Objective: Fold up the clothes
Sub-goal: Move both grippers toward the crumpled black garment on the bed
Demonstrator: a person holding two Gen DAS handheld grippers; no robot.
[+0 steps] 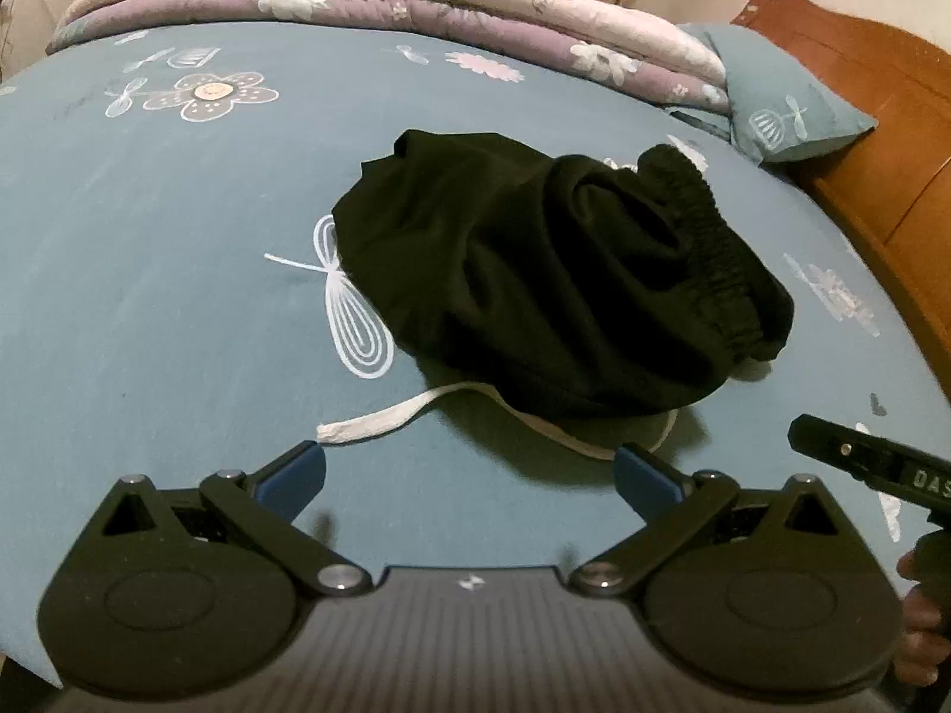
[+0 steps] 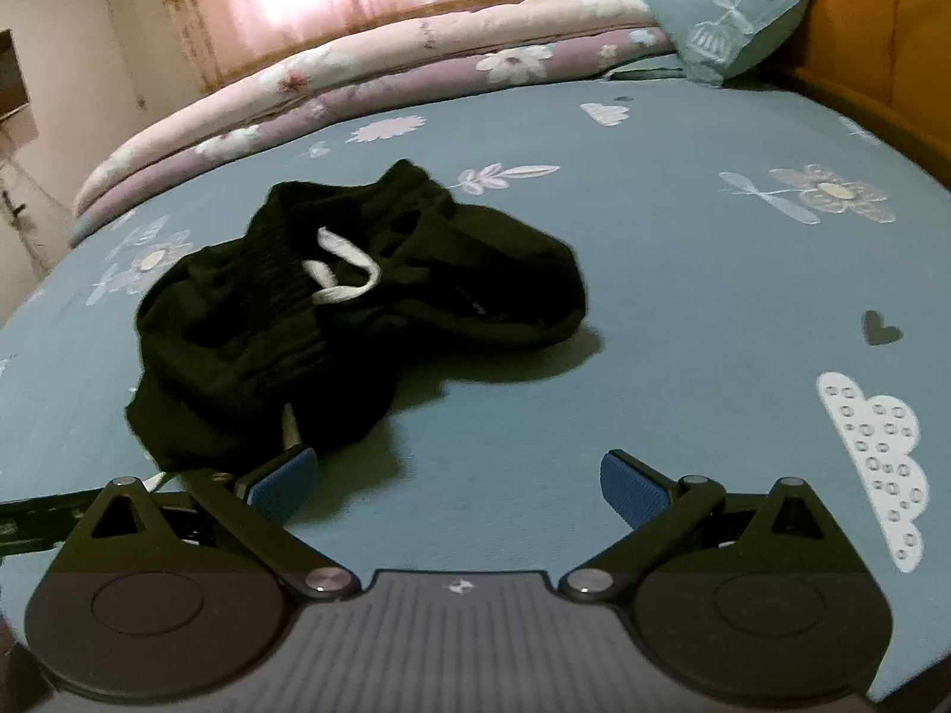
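Both tools sit lowest in their own views, each with its blue-padded fingers spread wide and nothing between them. On the left wrist camera the left tool [image 1: 469, 466] hovers just short of a flat white drawstring [image 1: 380, 419] that trails out from under a crumpled black fabric garment with a gathered elastic waistband [image 1: 535, 273]; the cord's frayed end lies just beside the left blue pad [image 1: 297, 472], apparently not touching it, though the view is too distorted to be sure. The garment lies bunched in a heap on a blue bedsheet printed with white flowers and dragonflies [image 1: 148, 249], waistband toward the right. At the right edge of that view the black nose of the right tool [image 1: 874, 463] pokes in, with part of a hand [image 1: 918, 624] below it.

From the right wrist camera the right tool [image 2: 457, 478] hangs over bare sheet, the garment lying ahead and to its left, a knotted loop of white cord on top of it. A folded pink and lilac floral quilt [image 2: 356, 89] runs along the far side of the bed, with a blue pillow [image 2: 713, 12] against a wooden headboard [image 2: 879, 30].
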